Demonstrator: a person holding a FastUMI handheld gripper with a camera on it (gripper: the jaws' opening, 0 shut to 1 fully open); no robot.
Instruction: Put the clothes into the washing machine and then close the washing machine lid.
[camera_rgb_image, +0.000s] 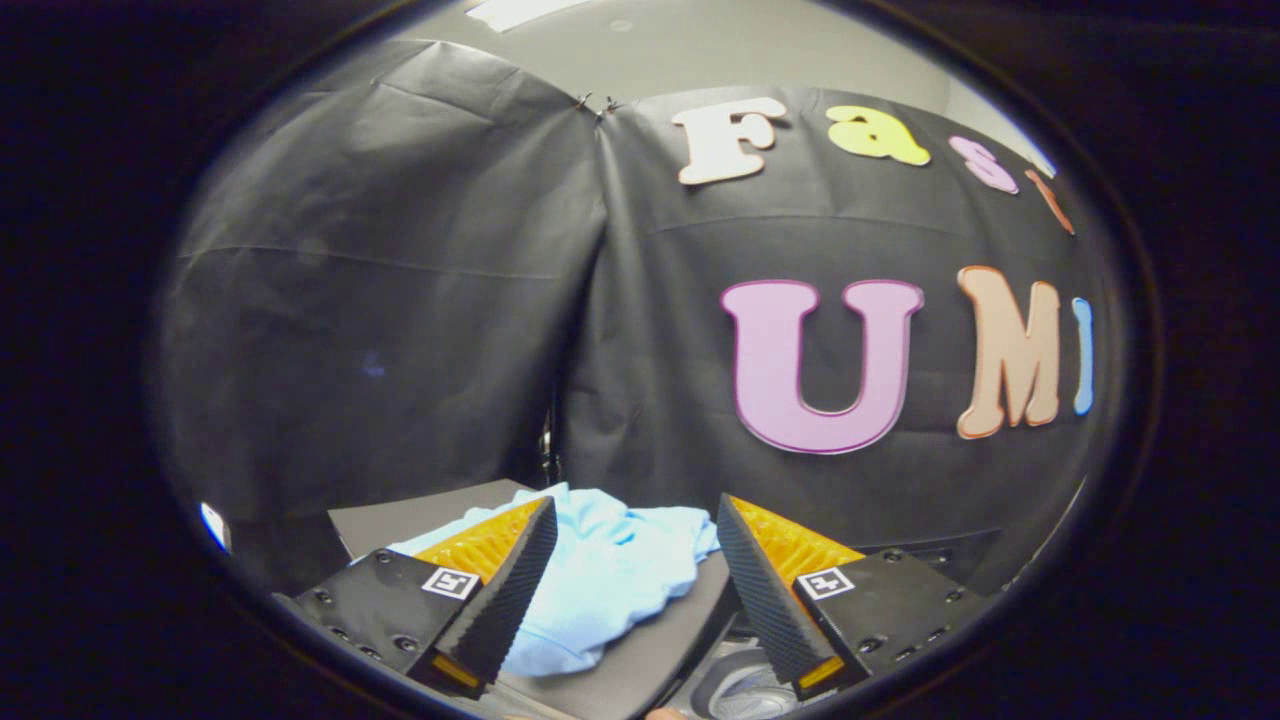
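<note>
Pale blue cloth, crumpled, is what I'm after: the clothes (600, 570) lie in a loose heap on a dark flat surface (400, 520), just ahead of my tongs and showing thru the gap btwn the two fingers; most of the heap sits toward my left finger, w/ a tail of fabric running across to the right finger's tip. My gripper (635, 590) is spread wide, holding nothing; neither finger touches the cloth as far as I can tell.

Heap's long axis runs roughly across my fingers, left to right, so a straight push fwd and down should straddle it; I'd bias a bit left to catch the bulk rather than the thin tail. Below the right finger there's a pale grey curved shape (740, 690), poss. the washing machine's opening, but too cropped to say; if so, the drop is close by on my right. Judging by this, nothing is in the machine yet; grab comes first, lid later.
</note>
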